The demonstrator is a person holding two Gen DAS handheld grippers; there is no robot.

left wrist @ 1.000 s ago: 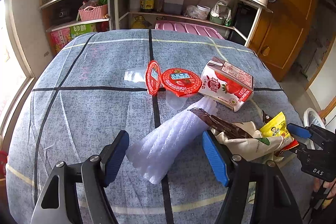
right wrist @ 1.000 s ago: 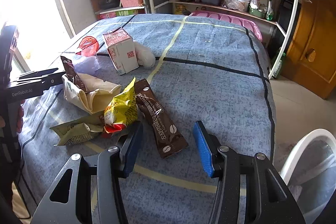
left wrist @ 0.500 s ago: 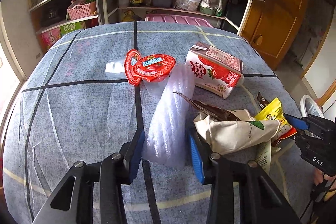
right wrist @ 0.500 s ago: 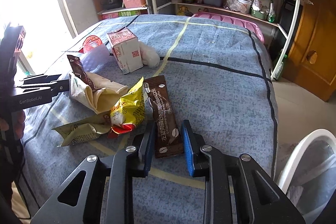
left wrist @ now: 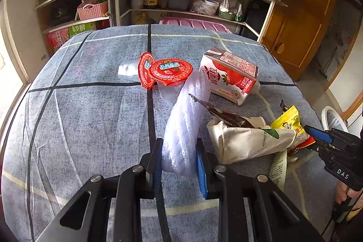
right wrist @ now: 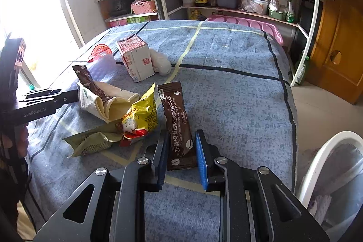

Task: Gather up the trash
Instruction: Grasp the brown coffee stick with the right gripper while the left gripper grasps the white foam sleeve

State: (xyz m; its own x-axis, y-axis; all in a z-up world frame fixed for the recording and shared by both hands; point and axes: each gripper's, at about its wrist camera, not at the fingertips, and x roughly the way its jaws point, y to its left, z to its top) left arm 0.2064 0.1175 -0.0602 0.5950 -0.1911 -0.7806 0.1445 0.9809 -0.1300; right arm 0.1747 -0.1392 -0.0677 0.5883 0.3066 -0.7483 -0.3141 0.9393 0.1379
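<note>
Left gripper [left wrist: 179, 157] clamped on crinkled translucent-white plastic roll [left wrist: 183, 128]; right gripper [right wrist: 181, 151] pinching glossy brown coffee sachet [right wrist: 178, 124], white lettering, flat on blue tablecloth [right wrist: 238, 94].

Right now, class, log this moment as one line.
left tongs: shut on plastic wrap | right tongs: shut on coffee sachet | milk carton: on table

Daylight glare at left, perhaps a window; fisheye-bent edges
</note>
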